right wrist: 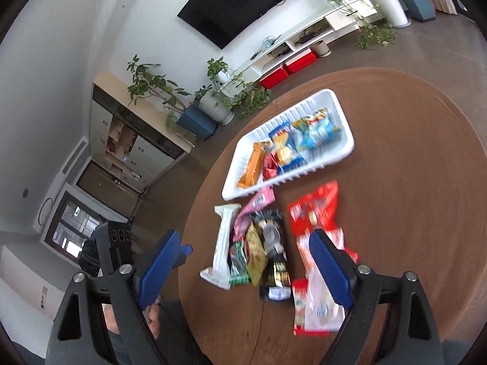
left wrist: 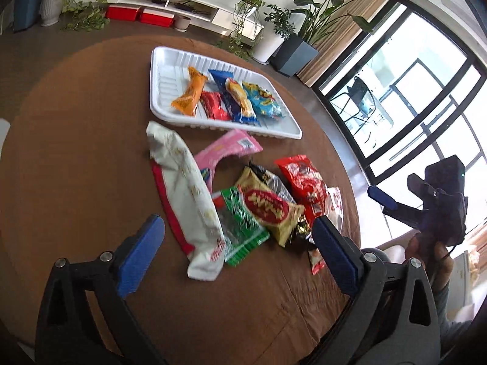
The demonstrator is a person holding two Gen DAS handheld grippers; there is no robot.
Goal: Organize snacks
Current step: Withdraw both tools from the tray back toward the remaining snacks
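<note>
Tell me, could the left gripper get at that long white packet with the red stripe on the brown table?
Probably yes. The left gripper hangs with its jaws wide apart just above the long white packet with the red stripe, which lies on top at the pile's edge; only the green packet crowds one side.

Living room of a home, w/ a wall-mounted TV (right wrist: pixel 243 3) over a low white media console (right wrist: pixel 316 35), red storage boxes (right wrist: pixel 286 68) beneath it. Potted plants (left wrist: pixel 274 27) everywhere, curtains by big sliding glass doors (left wrist: pixel 404 91). Round brown tabletop (left wrist: pixel 91 140) w/ a white tray (left wrist: pixel 164 70) of snack packets (left wrist: pixel 226 97).
</note>
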